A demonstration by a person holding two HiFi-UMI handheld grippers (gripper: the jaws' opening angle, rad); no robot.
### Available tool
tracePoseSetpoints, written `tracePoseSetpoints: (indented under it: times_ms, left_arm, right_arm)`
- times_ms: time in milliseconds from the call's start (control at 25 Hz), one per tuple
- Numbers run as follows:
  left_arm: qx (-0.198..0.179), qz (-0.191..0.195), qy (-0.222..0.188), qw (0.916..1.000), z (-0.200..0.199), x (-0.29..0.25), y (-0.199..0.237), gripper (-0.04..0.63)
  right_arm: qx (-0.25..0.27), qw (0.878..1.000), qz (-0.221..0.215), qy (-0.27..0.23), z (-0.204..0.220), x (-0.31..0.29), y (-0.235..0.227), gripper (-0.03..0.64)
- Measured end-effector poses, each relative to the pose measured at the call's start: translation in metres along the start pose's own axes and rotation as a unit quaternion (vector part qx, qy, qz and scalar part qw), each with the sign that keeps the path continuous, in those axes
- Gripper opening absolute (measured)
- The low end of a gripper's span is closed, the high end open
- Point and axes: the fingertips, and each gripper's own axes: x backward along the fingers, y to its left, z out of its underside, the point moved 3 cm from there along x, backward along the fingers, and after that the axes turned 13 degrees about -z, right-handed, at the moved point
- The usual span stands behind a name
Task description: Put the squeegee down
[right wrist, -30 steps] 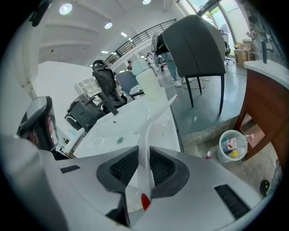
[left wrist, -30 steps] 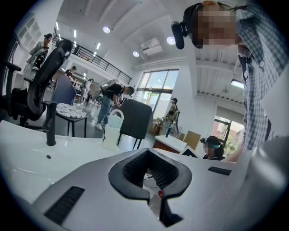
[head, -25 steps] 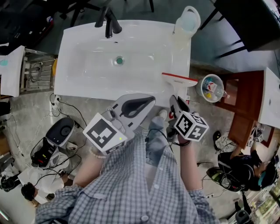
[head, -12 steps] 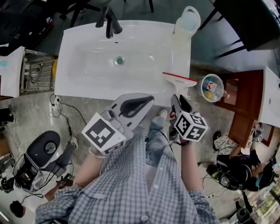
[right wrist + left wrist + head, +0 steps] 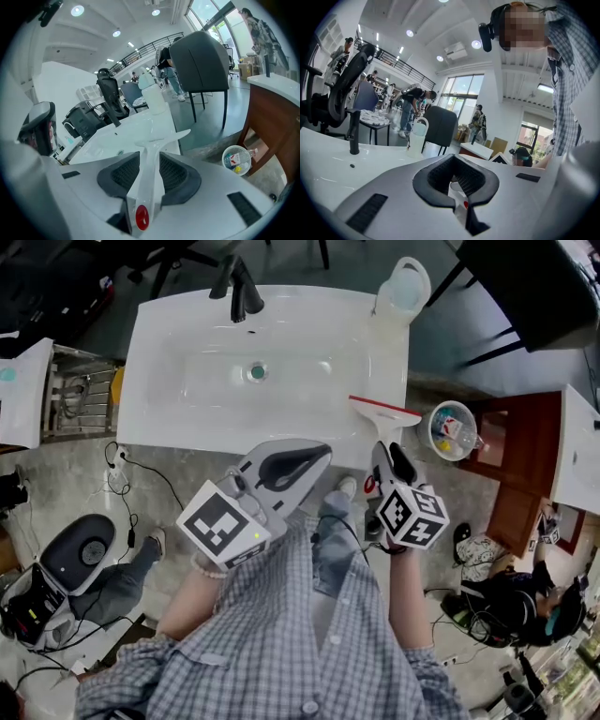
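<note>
Your right gripper has just been opening its jaws, and they now stand wide. The squeegee handle lies between them, with gaps on both sides and the pads not pressing on it. The squeegee's red-edged blade rests on the sink at its front right corner, and the handle reaches out over the front edge towards you. Your left gripper hangs just off the sink's front edge, jaws narrowed tip to tip and holding nothing.
</note>
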Motion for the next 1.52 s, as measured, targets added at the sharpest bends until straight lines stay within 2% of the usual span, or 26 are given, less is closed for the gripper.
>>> tracePoseSetpoints:
  times_ms: [200,360,680,840,1120,1520]
  left_arm:
    - [-0.005,0.004,-0.006,1.0,-0.004,0.003,-0.002,0.006]
    - [-0.009,0.003,-0.01,0.9999,-0.005,0.006,-0.002,0.006]
    - [-0.034,0.013,-0.019,0.9992,-0.01,0.009,-0.009,0.006]
    - [-0.04,0.019,-0.029,0.9986,-0.016,0.011,-0.013,0.006]
    - [-0.053,0.035,-0.048,0.9969,-0.028,0.014,-0.018,0.006]
    - [-0.074,0.054,-0.074,0.9931,-0.048,0.014,-0.034,0.006]
  right_arm:
    - [0.042,0.999,-0.01,-0.016,-0.01,0.014,0.012,0.095]
    - [0.069,0.997,-0.005,-0.044,-0.024,0.026,0.023,0.031]
    - [0.126,0.988,0.012,-0.092,-0.054,0.055,0.052,0.015]
    - [0.182,0.976,0.034,-0.117,-0.07,0.071,0.068,0.014]
    - [0.248,0.956,0.04,-0.154,-0.094,0.091,0.098,0.014]
    - [0.264,0.945,0.054,-0.184,-0.108,0.114,0.115,0.012]
